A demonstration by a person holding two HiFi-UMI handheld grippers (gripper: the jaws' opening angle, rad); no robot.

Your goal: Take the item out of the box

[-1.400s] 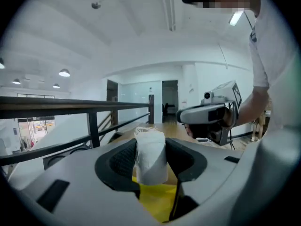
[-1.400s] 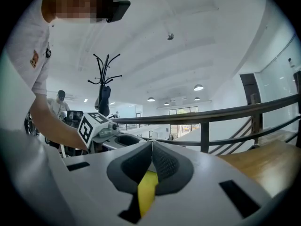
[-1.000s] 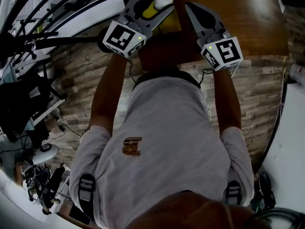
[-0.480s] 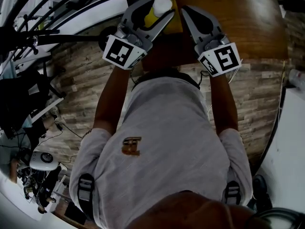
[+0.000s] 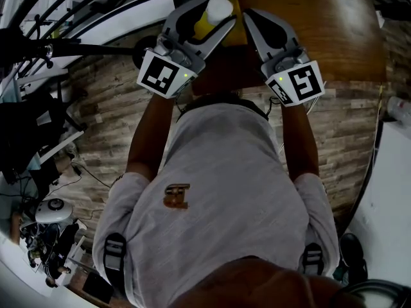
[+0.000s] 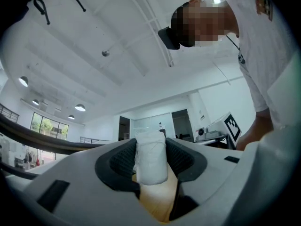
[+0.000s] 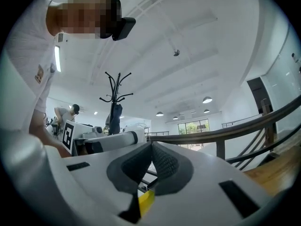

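In the head view my left gripper (image 5: 215, 11) is raised in front of the person's chest. It is shut on a white wrapped item (image 5: 219, 6), and a yellow part (image 5: 203, 25) shows just below that item. In the left gripper view the white item (image 6: 151, 163) stands upright between the black pads (image 6: 121, 160) of the left gripper (image 6: 150, 149). My right gripper (image 5: 252, 17) is beside it, a little apart, with its jaws together. In the right gripper view the right gripper (image 7: 151, 148) has its pads touching with nothing between them. I cannot make out the box.
A wooden tabletop (image 5: 321, 24) lies ahead of the grippers, with stone-pattern floor (image 5: 103, 108) below. Cluttered gear (image 5: 38, 140) stands at the left and a white surface (image 5: 393, 191) at the right. A coat stand (image 7: 117, 95), a railing (image 7: 235, 132) and a distant person (image 7: 70, 112) are behind.
Both grippers have lifted a little toward the head camera and tipped upward. The white item has stayed in the left jaws.
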